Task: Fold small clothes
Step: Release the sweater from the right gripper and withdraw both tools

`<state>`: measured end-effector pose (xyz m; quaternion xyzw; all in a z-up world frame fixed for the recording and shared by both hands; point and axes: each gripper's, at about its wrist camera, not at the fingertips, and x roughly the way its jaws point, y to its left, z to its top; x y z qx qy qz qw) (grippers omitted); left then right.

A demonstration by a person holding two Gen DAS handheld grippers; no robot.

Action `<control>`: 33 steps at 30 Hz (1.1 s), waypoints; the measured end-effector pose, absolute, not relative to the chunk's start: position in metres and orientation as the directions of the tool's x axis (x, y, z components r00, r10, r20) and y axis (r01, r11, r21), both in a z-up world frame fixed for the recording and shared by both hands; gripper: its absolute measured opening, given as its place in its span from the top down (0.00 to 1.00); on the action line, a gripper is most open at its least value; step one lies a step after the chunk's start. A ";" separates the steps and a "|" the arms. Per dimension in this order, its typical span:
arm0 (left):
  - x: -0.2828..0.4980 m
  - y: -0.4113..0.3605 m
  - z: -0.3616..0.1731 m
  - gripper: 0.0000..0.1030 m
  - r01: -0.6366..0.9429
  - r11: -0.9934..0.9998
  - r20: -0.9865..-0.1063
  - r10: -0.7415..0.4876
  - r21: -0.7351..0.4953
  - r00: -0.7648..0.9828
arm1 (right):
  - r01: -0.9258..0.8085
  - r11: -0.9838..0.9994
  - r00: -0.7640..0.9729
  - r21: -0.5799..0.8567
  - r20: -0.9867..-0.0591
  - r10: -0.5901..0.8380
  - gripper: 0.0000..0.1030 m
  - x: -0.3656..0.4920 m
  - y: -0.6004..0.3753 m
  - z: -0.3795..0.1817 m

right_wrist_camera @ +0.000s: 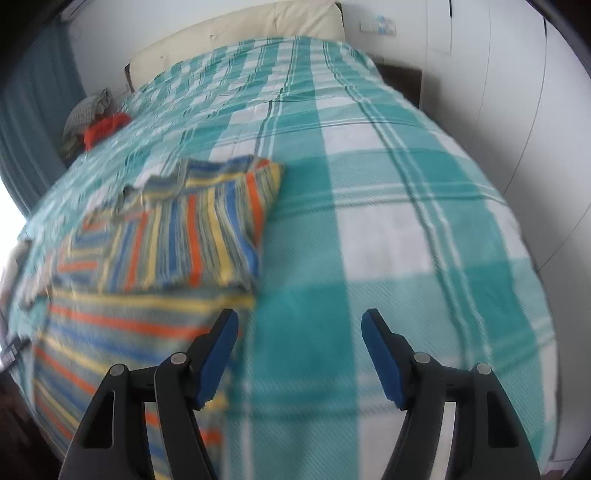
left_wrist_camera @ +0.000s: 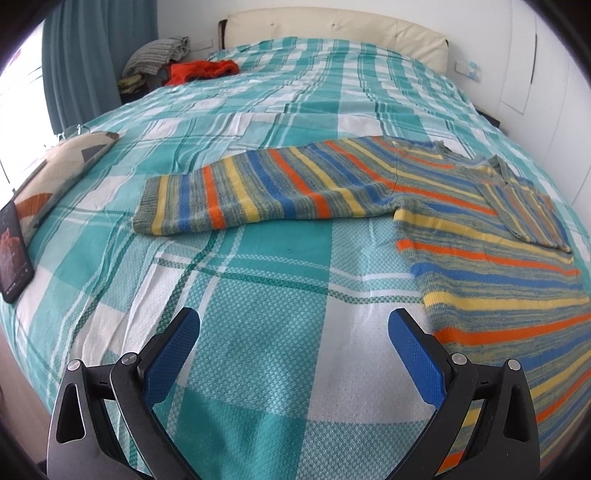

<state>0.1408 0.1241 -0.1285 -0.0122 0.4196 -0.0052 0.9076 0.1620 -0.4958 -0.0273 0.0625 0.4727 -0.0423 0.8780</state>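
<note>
Two released hand-held grippers, left (left_wrist_camera: 293, 325), right (right_wrist_camera: 299, 326), one striped sweater (left_wrist_camera: 369, 184), one phone (left_wrist_camera: 13, 254)

The sweater (left_wrist_camera: 332, 192) is knit in narrow stripes of orange, yellow and blue over a mottled grey-green, with a grey-green cuff; in the right wrist view the sweater (right_wrist_camera: 173, 236) shows the same stripes, blurred. The bedspread (left_wrist_camera: 258, 280) is a large plaid of teal, pale aqua and white squares crossed by thin dark green lines. The headboard (left_wrist_camera: 332, 26) is cream. A garment (left_wrist_camera: 201, 70) near the far corner is bright orange-red, beside a grey-striped bundle (left_wrist_camera: 155, 55). The curtain (left_wrist_camera: 96, 55) is dusty teal. The cushion (left_wrist_camera: 62, 166) is beige with rust and grey shapes. The tongs (left_wrist_camera: 293, 325) have blue pads (left_wrist_camera: 170, 362) on black arms, as do the other tongs (right_wrist_camera: 299, 325).
</note>
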 end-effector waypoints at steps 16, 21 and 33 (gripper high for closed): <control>0.143 0.121 -0.162 0.00 -0.041 0.999 -0.810 0.016 -0.009 0.586 | 0.236 0.971 0.602 -0.030 -0.780 -0.170 0.00 0.079 -0.516 -0.078; 0.145 0.121 -0.163 0.00 -0.047 0.999 -0.820 0.017 -0.012 0.572 | 0.234 0.972 0.606 -0.023 -0.778 -0.164 0.00 0.078 -0.516 -0.082; 0.147 0.119 -0.164 0.00 -0.037 0.999 -0.838 0.020 -0.001 0.545 | 0.235 0.972 0.610 -0.028 -0.774 -0.170 0.00 0.079 -0.513 -0.084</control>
